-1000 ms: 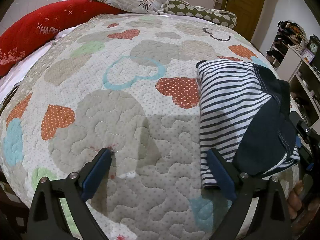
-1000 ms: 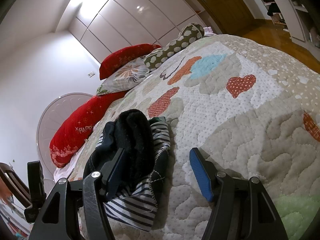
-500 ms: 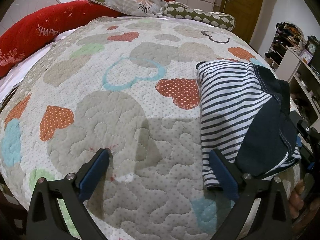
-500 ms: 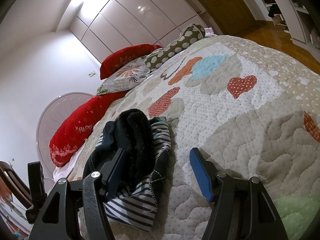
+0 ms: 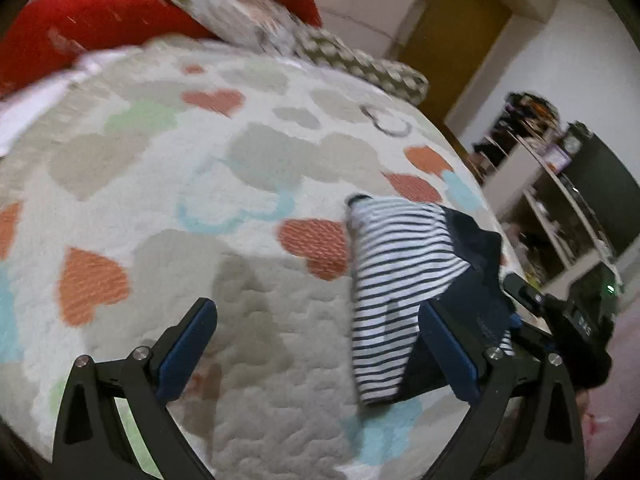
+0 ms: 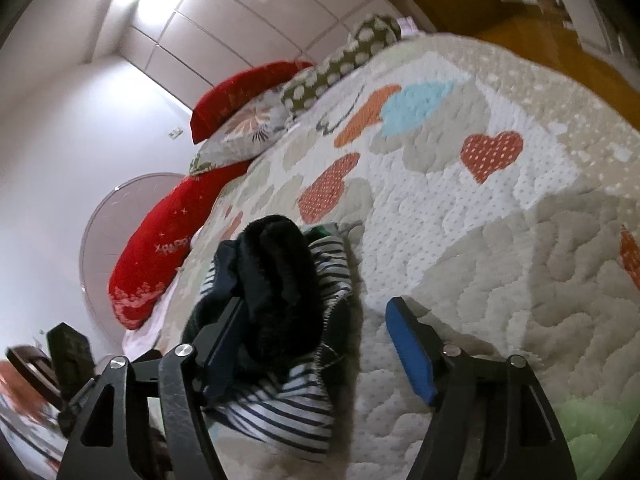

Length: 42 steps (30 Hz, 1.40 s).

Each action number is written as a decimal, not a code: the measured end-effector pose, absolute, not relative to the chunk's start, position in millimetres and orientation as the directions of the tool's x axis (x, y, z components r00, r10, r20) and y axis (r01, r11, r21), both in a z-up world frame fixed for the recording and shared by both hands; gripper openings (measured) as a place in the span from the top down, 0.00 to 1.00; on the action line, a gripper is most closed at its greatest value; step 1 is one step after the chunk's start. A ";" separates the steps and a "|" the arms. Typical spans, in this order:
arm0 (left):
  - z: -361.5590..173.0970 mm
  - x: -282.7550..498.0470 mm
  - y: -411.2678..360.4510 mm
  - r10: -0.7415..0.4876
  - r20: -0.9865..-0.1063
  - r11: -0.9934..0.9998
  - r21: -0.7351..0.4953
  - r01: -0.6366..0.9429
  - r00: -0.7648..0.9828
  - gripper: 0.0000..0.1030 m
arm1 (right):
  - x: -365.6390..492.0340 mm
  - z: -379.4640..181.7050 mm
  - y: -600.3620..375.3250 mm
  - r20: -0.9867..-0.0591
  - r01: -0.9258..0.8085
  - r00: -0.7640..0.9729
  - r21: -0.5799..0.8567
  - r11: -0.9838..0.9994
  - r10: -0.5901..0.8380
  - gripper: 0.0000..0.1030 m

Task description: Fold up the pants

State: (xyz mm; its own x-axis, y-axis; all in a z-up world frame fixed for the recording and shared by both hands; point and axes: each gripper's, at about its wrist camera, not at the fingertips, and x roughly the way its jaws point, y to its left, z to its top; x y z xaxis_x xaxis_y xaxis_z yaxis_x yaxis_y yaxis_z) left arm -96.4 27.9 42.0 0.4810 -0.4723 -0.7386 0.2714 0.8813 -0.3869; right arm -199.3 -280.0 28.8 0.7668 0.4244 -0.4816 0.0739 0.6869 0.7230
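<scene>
the right gripper (image 6: 316, 340) is opening around the folded pants (image 6: 280, 300); draw it back straight toward 6 o'clock, not dragging folds. left gripper (image 5: 320, 352) is wide, empty.

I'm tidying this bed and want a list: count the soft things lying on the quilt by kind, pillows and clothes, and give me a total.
Red pillows: 2
Floral pillow: 1
Green spotted bolster: 1
Folded striped pants: 1
Total: 5
</scene>
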 end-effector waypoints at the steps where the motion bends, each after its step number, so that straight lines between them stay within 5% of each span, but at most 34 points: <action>1: 38.2 -89.5 23.3 -0.509 -0.743 0.861 -0.424 0.282 0.435 0.03 | -193.9 29.0 -281.5 -0.478 0.071 0.754 0.742 0.667 0.451 0.25; 7: 17.2 -44.8 -17.6 -0.652 -0.727 0.750 -0.577 0.323 0.214 0.03 | -159.3 29.2 -274.6 -0.504 0.055 0.676 0.762 0.645 0.538 0.25; 8: 17.8 -41.7 -27.1 -0.657 -0.726 0.743 -0.577 0.340 0.204 0.09 | -153.8 28.8 -272.5 -0.511 0.056 0.664 0.762 0.645 0.546 0.26; 11: 21.3 -42.1 -46.9 -0.659 -0.736 0.728 -0.570 0.382 0.157 0.54 | -141.9 27.5 -264.7 -0.560 0.070 0.633 0.729 0.681 0.534 0.45; 12: 23.6 -43.8 -48.6 -0.659 -0.735 0.725 -0.566 0.392 0.160 0.60 | -140.3 27.1 -264.6 -0.566 0.078 0.629 0.728 0.682 0.533 0.52; 21: 53.0 -43.9 -31.9 -0.661 -0.713 0.731 -0.544 0.412 0.232 0.66 | -134.5 58.1 -253.0 -0.538 0.007 0.629 0.726 0.688 0.562 0.65; 42: 52.6 93.9 -24.7 -0.445 -0.808 0.890 -0.351 0.291 0.387 0.61 | 17.9 76.2 -214.3 -0.621 0.015 0.635 0.605 0.796 0.460 0.63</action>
